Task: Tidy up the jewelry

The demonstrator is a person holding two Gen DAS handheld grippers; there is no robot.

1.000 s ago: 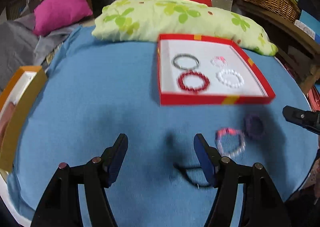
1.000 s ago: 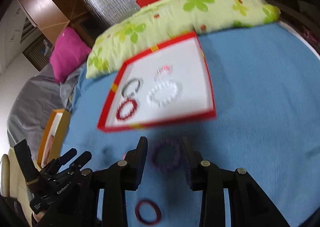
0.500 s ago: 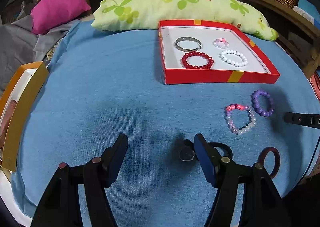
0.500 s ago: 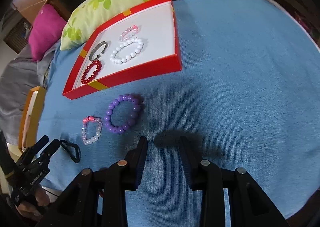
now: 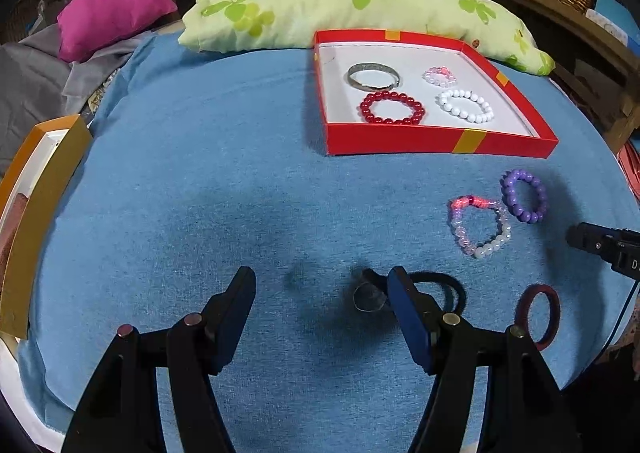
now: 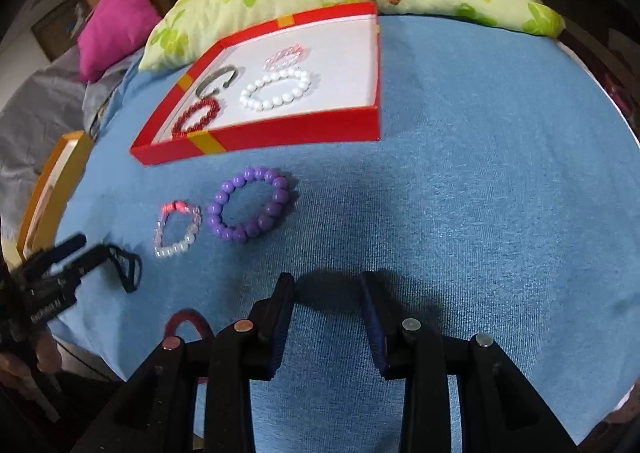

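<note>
Lowering my right gripper (image 6: 326,285) has left the purple bracelet (image 6: 251,209) ahead and left of its empty, parted jaws instead of between them. My left gripper (image 5: 320,285) hangs wide open, the black band (image 5: 440,289) just past its right finger. Four pieces sit in the box (image 5: 440,141); I'd grab purple next.

Blue cloth-covered surface (image 5: 200,181), red tray (image 5: 440,139), purple bracelet (image 5: 524,195), pink-white bracelet (image 5: 480,227), maroon ring (image 5: 538,313), floral pillow (image 5: 320,9)
</note>
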